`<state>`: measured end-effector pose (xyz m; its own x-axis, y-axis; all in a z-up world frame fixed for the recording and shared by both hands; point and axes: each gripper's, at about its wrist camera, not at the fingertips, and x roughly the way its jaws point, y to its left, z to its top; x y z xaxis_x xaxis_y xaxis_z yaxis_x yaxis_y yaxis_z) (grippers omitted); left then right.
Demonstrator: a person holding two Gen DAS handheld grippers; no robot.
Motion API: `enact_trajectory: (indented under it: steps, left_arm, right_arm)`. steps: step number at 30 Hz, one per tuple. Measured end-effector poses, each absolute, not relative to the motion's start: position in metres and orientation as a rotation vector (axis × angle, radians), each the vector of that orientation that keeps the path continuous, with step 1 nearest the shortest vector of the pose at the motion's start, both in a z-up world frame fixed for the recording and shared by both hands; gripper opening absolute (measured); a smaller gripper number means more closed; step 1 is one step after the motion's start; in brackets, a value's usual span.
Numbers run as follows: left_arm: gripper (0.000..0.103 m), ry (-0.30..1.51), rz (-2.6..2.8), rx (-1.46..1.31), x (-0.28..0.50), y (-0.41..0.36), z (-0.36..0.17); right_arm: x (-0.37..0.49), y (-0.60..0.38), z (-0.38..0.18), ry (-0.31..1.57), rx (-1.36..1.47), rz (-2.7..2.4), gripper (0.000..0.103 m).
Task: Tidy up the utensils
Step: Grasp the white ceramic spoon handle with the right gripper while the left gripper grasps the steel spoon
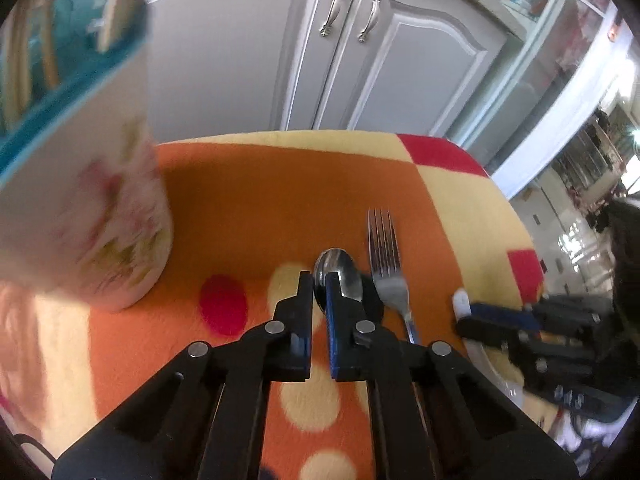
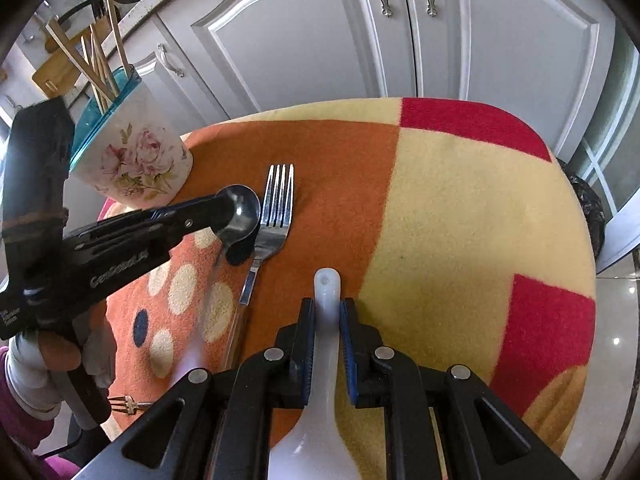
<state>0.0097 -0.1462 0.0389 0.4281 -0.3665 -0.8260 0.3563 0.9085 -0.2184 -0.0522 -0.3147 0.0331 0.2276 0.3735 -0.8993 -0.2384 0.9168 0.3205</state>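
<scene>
Steel glints between the left gripper's [image 1: 319, 286] fingers [image 1: 334, 300], drawn narrow at the bowl of a metal spoon [image 1: 340, 270]; whether the pads truly pinch it is hard to tell. A fork [image 1: 386, 264] lies just right of those fingers on the orange fleece blanket [image 2: 460, 200]. The floral holder [image 2: 140, 160] with chopsticks [image 2: 100, 56] stands off to their left. The right gripper [image 2: 328, 310] clamps a white plastic spoon's [image 2: 327, 304] handle, its end poking past the fingertips.

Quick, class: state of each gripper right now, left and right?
Left gripper: closed on the metal spoon, at its bowl.
Right gripper: closed on the white plastic spoon, gripping its handle.
</scene>
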Motion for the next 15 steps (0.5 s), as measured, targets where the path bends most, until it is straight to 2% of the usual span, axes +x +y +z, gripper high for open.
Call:
enact_trajectory:
  steps: [8,15]
  left_arm:
    - [0.002,1.084,-0.397,-0.031,-0.031,-0.096,0.043]
    - [0.006,1.153,-0.423,-0.041,-0.042,-0.074,0.035]
  right_arm:
    - [-0.067,-0.3,0.036,1.299,0.092,0.518,0.012]
    - [-0.072,-0.292,0.035,1.32,0.055,0.533,0.012]
